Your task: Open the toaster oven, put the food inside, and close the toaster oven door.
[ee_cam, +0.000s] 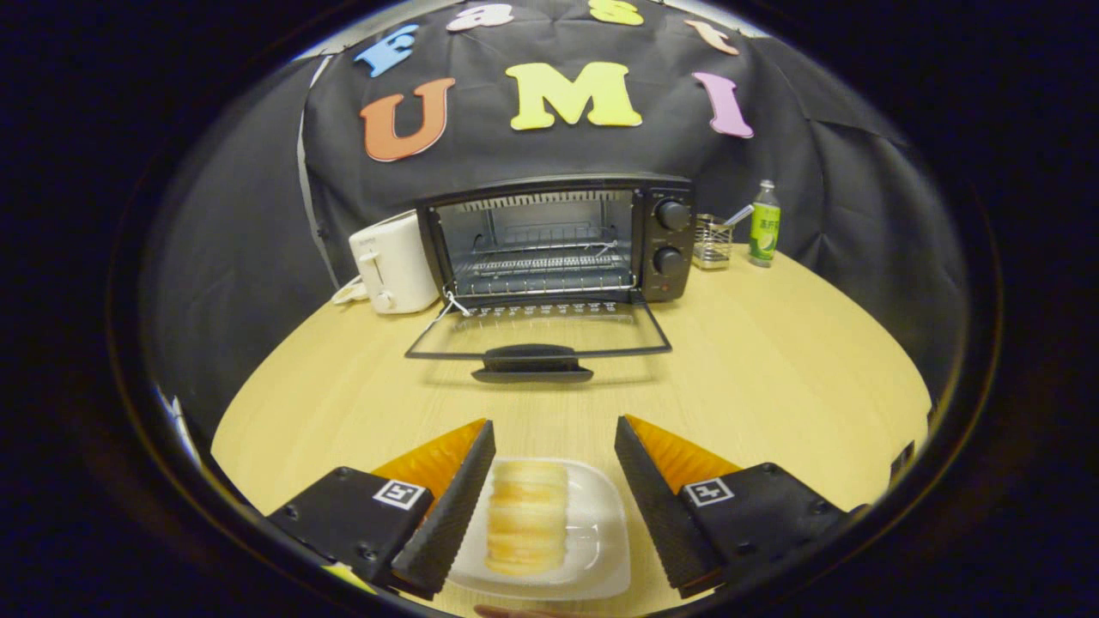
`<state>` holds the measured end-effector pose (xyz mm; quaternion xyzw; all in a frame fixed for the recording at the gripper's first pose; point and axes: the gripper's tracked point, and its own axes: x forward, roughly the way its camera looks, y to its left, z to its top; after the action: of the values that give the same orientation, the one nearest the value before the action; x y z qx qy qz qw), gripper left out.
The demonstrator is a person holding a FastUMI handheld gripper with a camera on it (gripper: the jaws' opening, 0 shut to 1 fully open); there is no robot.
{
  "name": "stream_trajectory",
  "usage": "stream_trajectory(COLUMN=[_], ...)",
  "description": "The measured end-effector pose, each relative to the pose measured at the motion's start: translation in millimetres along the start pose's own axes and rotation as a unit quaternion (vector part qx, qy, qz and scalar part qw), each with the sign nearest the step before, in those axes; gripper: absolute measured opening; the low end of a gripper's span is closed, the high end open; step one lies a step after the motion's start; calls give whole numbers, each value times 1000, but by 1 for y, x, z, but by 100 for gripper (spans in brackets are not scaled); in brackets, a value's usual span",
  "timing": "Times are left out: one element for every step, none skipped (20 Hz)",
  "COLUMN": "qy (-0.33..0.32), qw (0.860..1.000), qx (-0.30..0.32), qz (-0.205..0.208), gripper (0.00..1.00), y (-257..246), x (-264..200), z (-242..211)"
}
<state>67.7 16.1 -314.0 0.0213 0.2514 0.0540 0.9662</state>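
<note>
A black toaster oven (558, 240) stands at the back of the wooden table, its glass door (537, 335) folded down flat toward me with the handle at the front. The wire rack inside is bare. My gripper (554, 429) is open, its two black-padded fingers spread wide above the near part of the table. Between the fingers lies a clear plastic tray (601, 536) holding a pale yellow-white roll of food (526, 515). The left finger's pad runs along the tray's left side; the right finger stands apart from it. The tray rests on the table, well short of the oven door.
A white pop-up toaster (392, 262) sits just left of the oven. To the oven's right are a wire holder (713, 242) with utensils and a green-labelled bottle (764, 225). The light wooden table (773, 369) stretches between the tray and the oven door.
</note>
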Motion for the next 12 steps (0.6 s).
stream_trajectory(qy=[-1, 3, 1, 7, 21, 34, 36, 37, 45, 51, 56, 58], qw=[1000, 1000, 1000, 1000, 1000, 999, 999, 999, 998, 998, 998, 997], qx=[-4, -6, -2, 2, 6, 13, 22, 27, 29, 30, 33, 34], qz=[5, 6, 9, 11, 8, 4, 9, 16, 24, 26, 26, 28], gripper=[95, 96, 95, 94, 94, 93, 93, 93, 91, 86, 85, 84], y=[4, 5, 6, 7, 5, 2, 3, 6, 8, 8, 9, 11], x=[-7, -11, -14, -13, -11, -9, -9, -9, -10, -13, -15, -17], z=[-10, -19, -25, -31, -41, -49, -49, -50, -53, -54, -55, -55])
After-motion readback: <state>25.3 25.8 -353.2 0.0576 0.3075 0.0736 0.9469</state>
